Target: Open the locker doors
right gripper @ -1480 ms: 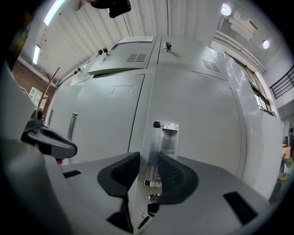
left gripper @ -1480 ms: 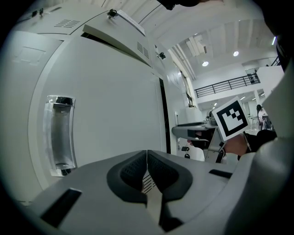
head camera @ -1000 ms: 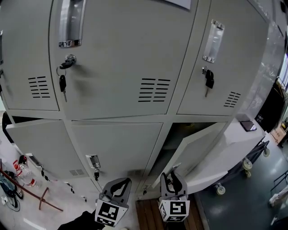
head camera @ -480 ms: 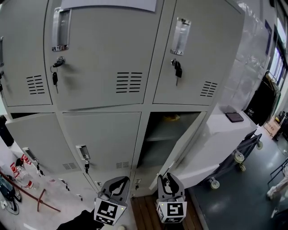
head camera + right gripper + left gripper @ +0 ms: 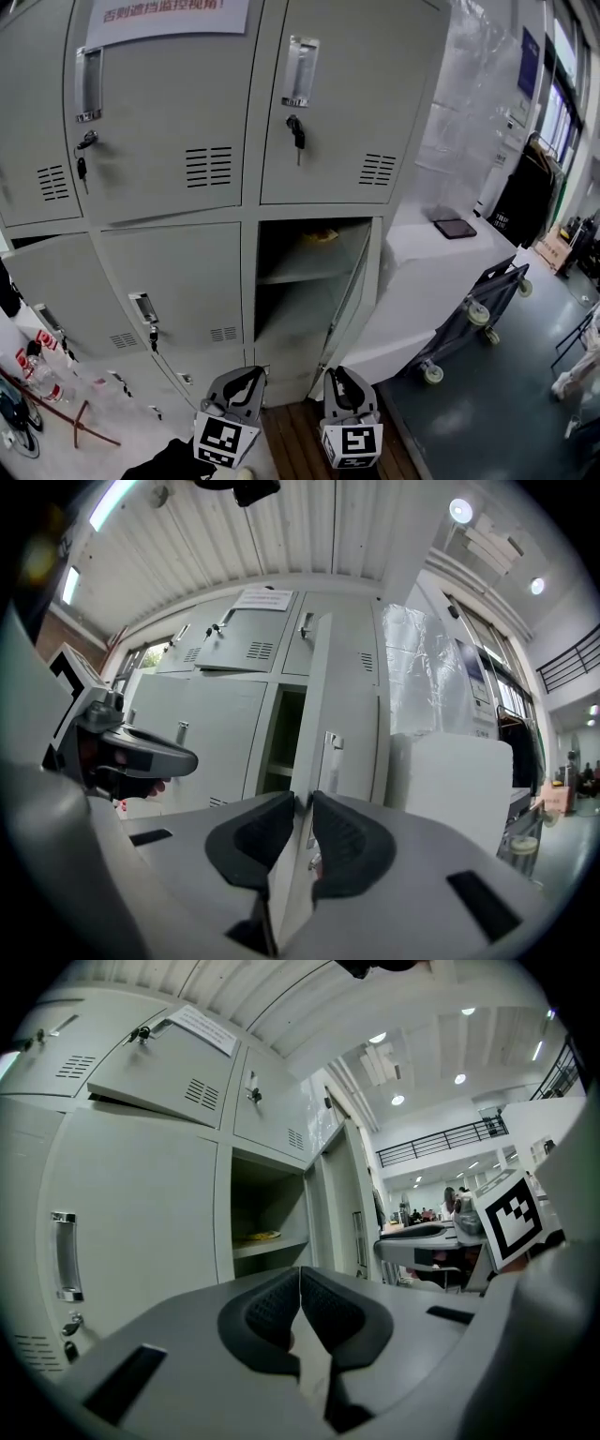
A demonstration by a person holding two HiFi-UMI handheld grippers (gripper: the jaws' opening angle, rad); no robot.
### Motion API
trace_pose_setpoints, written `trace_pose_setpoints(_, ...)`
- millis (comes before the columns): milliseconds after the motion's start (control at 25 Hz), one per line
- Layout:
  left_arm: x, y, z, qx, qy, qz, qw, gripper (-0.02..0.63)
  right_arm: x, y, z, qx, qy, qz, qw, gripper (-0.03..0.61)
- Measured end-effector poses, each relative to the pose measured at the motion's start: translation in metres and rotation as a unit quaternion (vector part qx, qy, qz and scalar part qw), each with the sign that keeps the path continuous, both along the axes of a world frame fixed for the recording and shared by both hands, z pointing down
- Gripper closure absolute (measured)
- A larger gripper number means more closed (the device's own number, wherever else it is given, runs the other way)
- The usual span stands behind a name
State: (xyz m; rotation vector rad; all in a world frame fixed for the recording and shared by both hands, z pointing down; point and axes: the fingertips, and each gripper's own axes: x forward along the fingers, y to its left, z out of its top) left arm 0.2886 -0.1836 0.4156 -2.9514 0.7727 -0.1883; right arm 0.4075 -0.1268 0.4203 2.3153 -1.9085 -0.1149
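As the fingers of our right gripper (image 5: 305, 801) have just been closing, narrowly apart and empty, our left gripper (image 5: 300, 1271) is closed; the open locker door (image 5: 349, 696) stands at twelve o'clock.

You can't tell what the yellow thing (image 5: 321, 236) on the shelf (image 5: 300, 273) of the open locker (image 5: 289, 321) is; the top edge cuts off the notice (image 5: 167, 17).
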Motion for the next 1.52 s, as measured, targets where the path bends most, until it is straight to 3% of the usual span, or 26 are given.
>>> trace_pose_setpoints(480, 0.050, 0.038, 0.000, 0.002, -0.002, 0.028, 0.9996, 0.589, 0.060, 0.052, 0.002, 0.007, -0.007, 0.050, 0.999, 0.509)
trace_pose_setpoints(760, 0.079, 0.042, 0.004, -0.003, -0.012, 0.042, 0.9990, 0.589, 0.109, 0.073, 0.003, 0.011, -0.012, 0.105, 0.994, 0.527)
trace_pose_setpoints(800, 0.084, 0.042, 0.003, -0.001, -0.008, 0.045, 0.9989, 0.589, 0.117, 0.075, 0.003, 0.010, -0.008, 0.117, 0.993, 0.564)
trace_pose_setpoints(920, 0.100, 0.042, -0.002, 0.018, 0.019, 0.057, 0.9980, 0.589, 0.141, 0.081, 0.003, 0.012, -0.008, 0.138, 0.990, 0.565)
trace_pose_setpoints(1040, 0.112, 0.040, -0.001, 0.019, 0.022, 0.062, 0.9977, 0.589, 0.163, 0.084, 0.003, 0.013, -0.010, 0.152, 0.988, 0.565)
trace_pose_setpoints(1520, 0.140, 0.029, 0.006, 0.008, 0.019, 0.064, 0.9977, 0.589, 0.212, 0.083, 0.004, 0.014, -0.010, 0.178, 0.984, 0.565)
